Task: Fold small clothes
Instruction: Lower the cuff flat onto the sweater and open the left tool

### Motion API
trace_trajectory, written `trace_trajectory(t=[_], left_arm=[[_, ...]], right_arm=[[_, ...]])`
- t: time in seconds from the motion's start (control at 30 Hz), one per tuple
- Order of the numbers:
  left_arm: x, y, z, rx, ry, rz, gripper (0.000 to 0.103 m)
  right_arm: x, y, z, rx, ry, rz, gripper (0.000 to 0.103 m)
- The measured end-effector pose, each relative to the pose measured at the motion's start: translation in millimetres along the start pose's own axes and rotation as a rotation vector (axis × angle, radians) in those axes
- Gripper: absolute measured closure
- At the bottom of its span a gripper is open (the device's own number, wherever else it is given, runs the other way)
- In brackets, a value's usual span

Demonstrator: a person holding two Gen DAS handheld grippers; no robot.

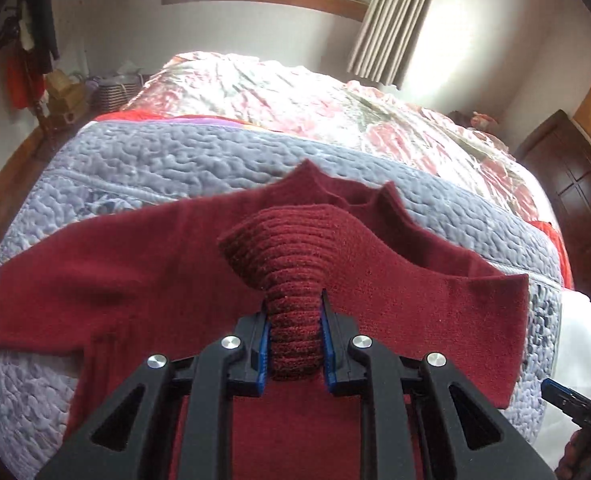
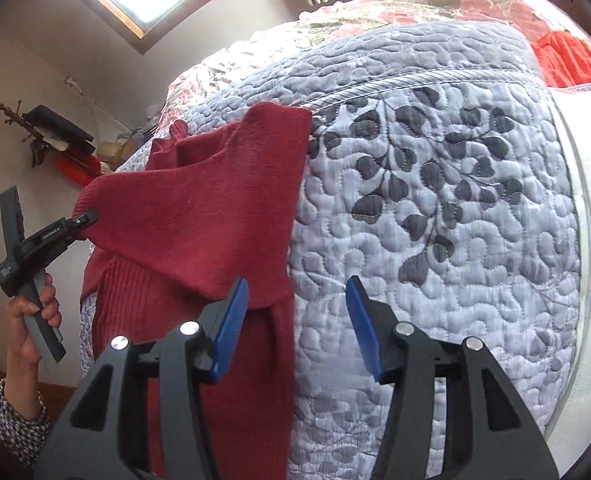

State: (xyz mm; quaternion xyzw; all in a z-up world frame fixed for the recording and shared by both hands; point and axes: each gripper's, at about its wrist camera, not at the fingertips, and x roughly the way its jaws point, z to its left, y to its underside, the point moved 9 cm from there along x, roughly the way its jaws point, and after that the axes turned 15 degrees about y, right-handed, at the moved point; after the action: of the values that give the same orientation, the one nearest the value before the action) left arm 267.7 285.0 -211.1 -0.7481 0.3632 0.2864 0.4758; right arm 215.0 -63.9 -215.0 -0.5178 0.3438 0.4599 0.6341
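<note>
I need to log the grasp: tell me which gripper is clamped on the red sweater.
The left gripper: its blue pads pinch the red sweater's ribbed cuff. The right gripper is open, holding nothing.

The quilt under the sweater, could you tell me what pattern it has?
Pale lavender quilt with dark grey stitched leaves, clearest in the right wrist view.

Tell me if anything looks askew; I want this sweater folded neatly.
The sweater isn't flat: its ribbed hem is bunched into a twisted rope in the left tool, and one sleeve lies folded at a slant. The right tool is open, holding nothing. No damage shows.
</note>
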Motion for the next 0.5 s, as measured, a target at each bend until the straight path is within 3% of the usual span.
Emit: trace_trajectory(t=[0.17, 0.3, 0.4, 0.5], left_arm=[[8.3, 9.5, 47.3, -0.049, -0.039, 0.036, 0.080], [20.3, 21.8, 69.8, -0.060, -0.072, 0.049, 0.072], [20.1, 29.1, 79.9, -0.065, -0.083, 0.067, 0.065], [13.0, 29.7, 95.7, -0.073, -0.109, 0.066, 0.056]], right_arm=[[31.7, -8.9, 31.1, 0.000, -0.046, 0.056, 0.043], [62.4, -9.7, 49.3, -0.032, -0.003, 0.113, 0.037], [82.6, -3.7, 50.7, -0.070, 0.077, 0.156, 0.081], [80.5, -3.9, 39.6, -0.040, 0.092, 0.145, 0.093]])
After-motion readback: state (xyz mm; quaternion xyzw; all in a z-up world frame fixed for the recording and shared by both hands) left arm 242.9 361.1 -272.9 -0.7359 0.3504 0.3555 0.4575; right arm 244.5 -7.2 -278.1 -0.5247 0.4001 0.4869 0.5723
